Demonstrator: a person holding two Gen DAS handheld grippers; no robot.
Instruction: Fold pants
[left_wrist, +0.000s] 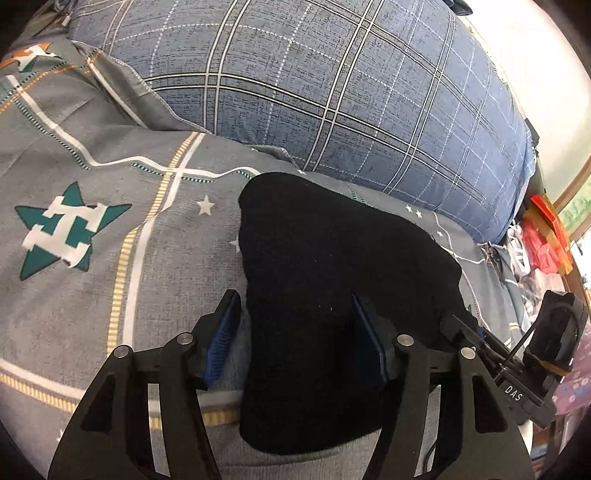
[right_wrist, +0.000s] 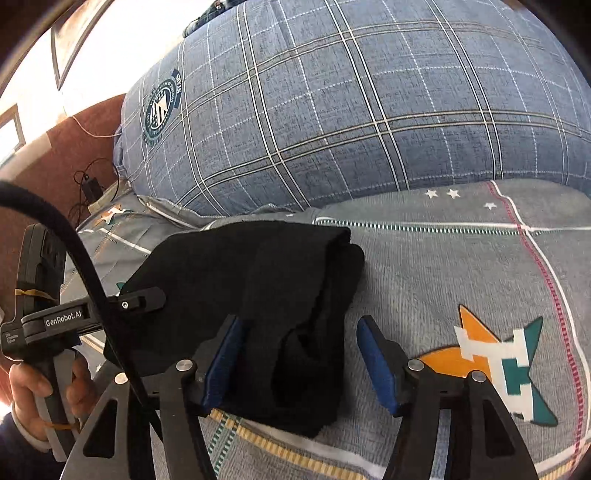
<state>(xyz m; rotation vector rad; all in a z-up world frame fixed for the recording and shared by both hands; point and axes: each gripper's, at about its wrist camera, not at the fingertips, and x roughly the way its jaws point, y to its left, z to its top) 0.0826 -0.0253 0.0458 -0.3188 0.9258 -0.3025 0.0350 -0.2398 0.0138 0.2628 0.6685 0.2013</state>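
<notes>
The black pants (left_wrist: 332, 295) lie folded into a compact bundle on the grey star-patterned bedsheet (left_wrist: 110, 277). My left gripper (left_wrist: 293, 314) is open, its blue pads (left_wrist: 221, 339) straddling the bundle's left edge. My right gripper (right_wrist: 297, 332) is open too, straddling the right edge of the pants (right_wrist: 277, 288), where the folded layers show. The right gripper also shows at the right in the left wrist view (left_wrist: 517, 369), and the left gripper at the left in the right wrist view (right_wrist: 55, 321), held in a hand.
A large blue plaid pillow (left_wrist: 332, 92) lies right behind the pants and also fills the back of the right wrist view (right_wrist: 351, 110). Red packages (left_wrist: 546, 236) sit beyond the bed's right edge. A cable (right_wrist: 88, 184) lies off the left side.
</notes>
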